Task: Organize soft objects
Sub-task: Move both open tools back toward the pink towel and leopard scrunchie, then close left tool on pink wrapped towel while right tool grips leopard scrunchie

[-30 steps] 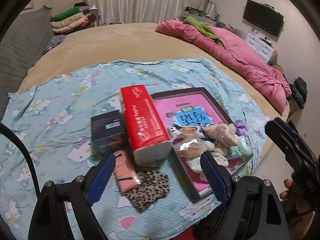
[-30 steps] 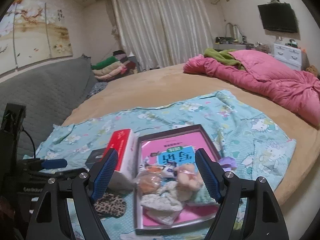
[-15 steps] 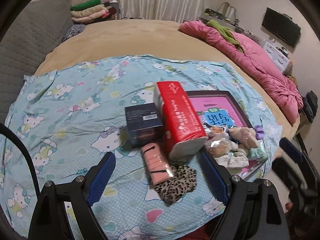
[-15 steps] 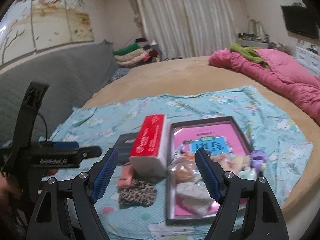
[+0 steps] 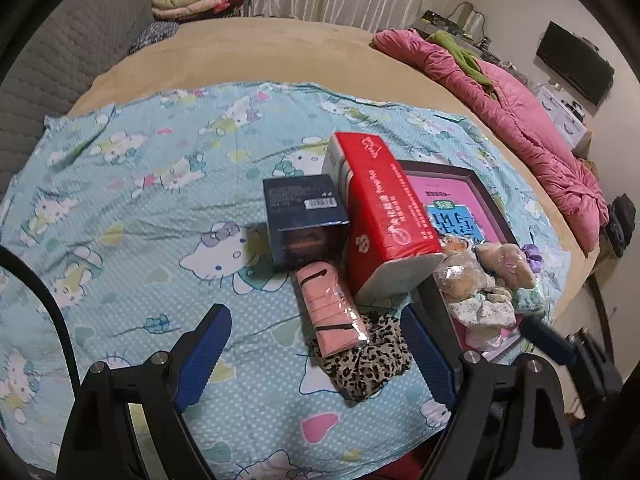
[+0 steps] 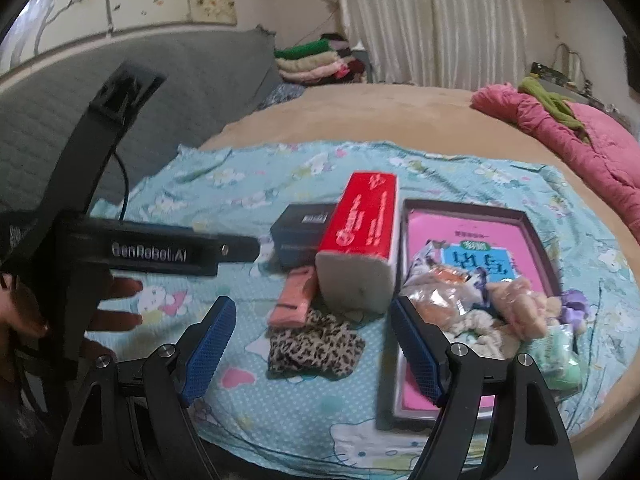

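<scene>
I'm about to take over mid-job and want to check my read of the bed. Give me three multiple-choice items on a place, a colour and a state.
1. Where does the leopard-print cloth lie?
A. In the tray
B. On the blue sheet, in front of the tissue pack
C. On the pink quilt

2. What colour is the tissue pack's top?
A. Red
B. Green
C. Yellow

3. How are the left claw and right claw?
A. Both shut on cloth
B. One holds the dark box
C. Both open, holding nothing

Key: 1 B, it sits on the sheet beside the pink packet. 2 A, the wrapper is red. 3 C, fingers spread wide apart.
</scene>
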